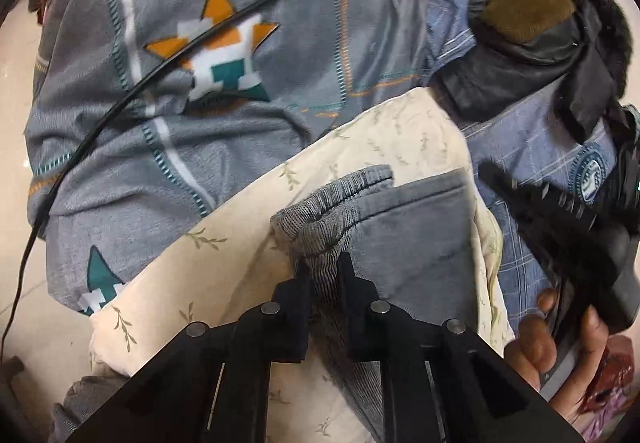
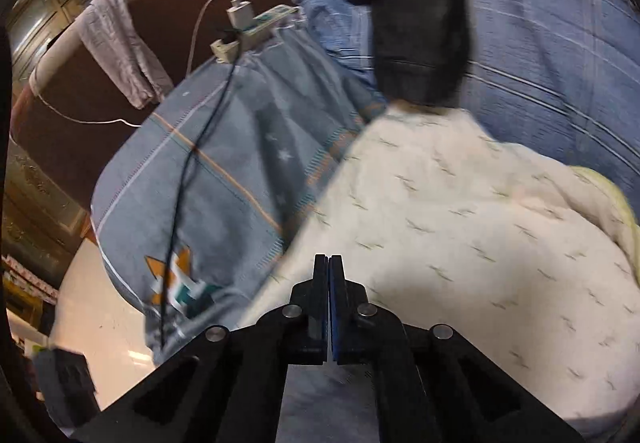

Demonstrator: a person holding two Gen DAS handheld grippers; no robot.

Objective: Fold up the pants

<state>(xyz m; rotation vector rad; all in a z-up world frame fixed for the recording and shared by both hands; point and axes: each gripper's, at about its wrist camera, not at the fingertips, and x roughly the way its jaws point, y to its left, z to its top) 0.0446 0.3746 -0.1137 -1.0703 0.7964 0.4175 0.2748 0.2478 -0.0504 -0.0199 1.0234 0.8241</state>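
Two views, one garment. Left wrist view: grey pants (image 1: 404,231), soft woven cloth with a ribbed waistband edge, lying bunched on a cream leaf-print quilt (image 1: 224,255) spread over a grey star-patterned bedsheet (image 1: 240,55) on a bed; a black cable (image 1: 160,67) trails across the sheet, and a dark fur-trimmed jacket (image 1: 532,39) rests on blue plaid fabric (image 1: 532,147) beyond. Left gripper (image 1: 324,271): fingers clamped on a fold of the ribbed grey cloth, pinching it between them. A hand (image 1: 560,339) grips the handle of the other tool at the right edge. Right wrist view, blurred: right gripper (image 2: 328,271) with fingers pressed together, nothing visible between them, hovering over the cream quilt; a patch of grey cloth shows beneath the frame, likely the pants, though this cannot be confirmed. White power strip (image 2: 248,35) with charger sits at the far end of the sheet. Handling judgement: light, limp, non-fragile; it will sag and crease between grip points, so the firmer waistband and leg hems look the best holds, one per gripper, kept taut.
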